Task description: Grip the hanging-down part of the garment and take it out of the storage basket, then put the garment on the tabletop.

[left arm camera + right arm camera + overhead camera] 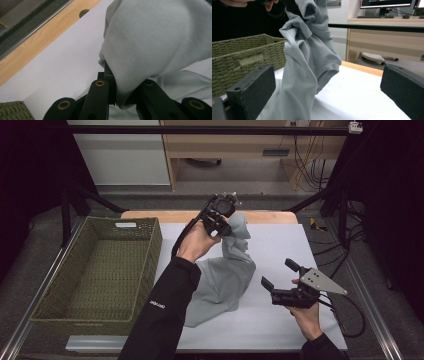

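A table (pixel 280 320) stood in the middle, and its top was covered with a smooth white sheet. At the far edge a strip of bare light wood (pixel 265 216) showed, and the left gripper view showed a small round hole in that wood. On the left side of the table sat a big green woven basket (pixel 60 312) with tall sides. A soft grey cloth (pixel 220 287) lay in the middle of the table, just right of the basket. Its near part rested flat on the white top, and its far part was lifted up off the table. The right side of the table was bare white.
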The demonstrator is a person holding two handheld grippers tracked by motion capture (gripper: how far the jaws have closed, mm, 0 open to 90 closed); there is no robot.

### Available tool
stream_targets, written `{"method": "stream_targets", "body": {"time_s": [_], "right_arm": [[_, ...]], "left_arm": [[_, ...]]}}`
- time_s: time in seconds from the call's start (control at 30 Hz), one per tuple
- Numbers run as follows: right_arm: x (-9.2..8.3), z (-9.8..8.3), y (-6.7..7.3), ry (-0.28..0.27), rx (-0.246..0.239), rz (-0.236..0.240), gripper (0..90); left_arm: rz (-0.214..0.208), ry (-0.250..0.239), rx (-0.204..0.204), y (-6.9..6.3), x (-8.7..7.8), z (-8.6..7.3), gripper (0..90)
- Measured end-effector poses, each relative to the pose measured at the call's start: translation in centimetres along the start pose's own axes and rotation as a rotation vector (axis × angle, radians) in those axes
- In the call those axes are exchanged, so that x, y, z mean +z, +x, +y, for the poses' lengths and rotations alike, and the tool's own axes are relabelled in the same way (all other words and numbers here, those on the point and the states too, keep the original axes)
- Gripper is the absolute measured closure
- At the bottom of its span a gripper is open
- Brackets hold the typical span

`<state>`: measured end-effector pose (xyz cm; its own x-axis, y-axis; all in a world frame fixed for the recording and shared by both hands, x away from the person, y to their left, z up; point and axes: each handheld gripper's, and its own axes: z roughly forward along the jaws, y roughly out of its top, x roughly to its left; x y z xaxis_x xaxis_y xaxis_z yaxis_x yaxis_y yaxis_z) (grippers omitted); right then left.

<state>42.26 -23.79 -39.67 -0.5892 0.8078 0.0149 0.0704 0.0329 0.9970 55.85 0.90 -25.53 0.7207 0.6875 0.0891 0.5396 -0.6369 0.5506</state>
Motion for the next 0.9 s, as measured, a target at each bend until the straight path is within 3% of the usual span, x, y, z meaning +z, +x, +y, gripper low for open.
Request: {"method": "stream_targets", "body": {"time_s": [0.1,0.23,0.27,0.33,0.37,0.43,0.47,0.53,0.6,0.63,0.73,0.9], "right_arm": [[-0.4,-0.2,-0.2,0.003,0.041,0.002,0.4],[-1.0,-0.7,-0.8,0.005,0.019,0.001,0.4],[-1.0,-0.8,-0.7,0.013,0.047,-0.004,0.3],[-1.1,-1.0,-1.0,0.016,0.033,-0.008,0.3],[-1.2,-1.2,-1.0,0.015,0.056,-0.007,0.3],[-1.3,-1.4,-1.2,0.020,0.027,-0.007,0.3],[-1.3,-1.4,-1.0,0.020,0.047,-0.011,0.3],[-1.5,-1.5,-1.1,0.017,0.037,-0.002,0.3],[-1.5,-1.5,-1.3,0.014,0.021,-0.007,0.3],[-1.6,-1.5,-1.2,0.019,0.045,-0.007,0.3],[-1.7,-1.6,-1.3,0.023,0.045,-0.011,0.3],[-1.8,-1.7,-1.2,0.028,0.059,-0.003,0.3]], "left_arm": [[-0.008,-0.013,0.005,-0.3,0.3,-0.5,82.0],[-0.016,-0.041,0.014,-0.9,0.8,-1.3,81.8],[-0.018,-0.052,0.016,-1.0,0.9,-1.6,81.8],[-0.021,-0.060,0.018,-1.1,1.1,-1.9,81.7],[-0.026,-0.068,0.019,-1.3,1.3,-2.1,81.6],[-0.030,-0.101,0.009,-1.6,2.0,-3.1,81.5],[-0.038,-0.110,0.007,-1.8,2.2,-3.5,81.4],[-0.041,-0.121,0.005,-1.9,2.4,-3.9,81.4],[-0.039,-0.123,0.009,-2.1,3.0,-4.5,81.2],[-0.041,-0.128,0.017,-2.2,3.3,-4.9,81.2],[-0.055,-0.147,0.005,-2.4,4.0,-5.7,80.9],[-0.066,-0.136,-0.006,-2.6,5.7,-6.9,80.5]]}}
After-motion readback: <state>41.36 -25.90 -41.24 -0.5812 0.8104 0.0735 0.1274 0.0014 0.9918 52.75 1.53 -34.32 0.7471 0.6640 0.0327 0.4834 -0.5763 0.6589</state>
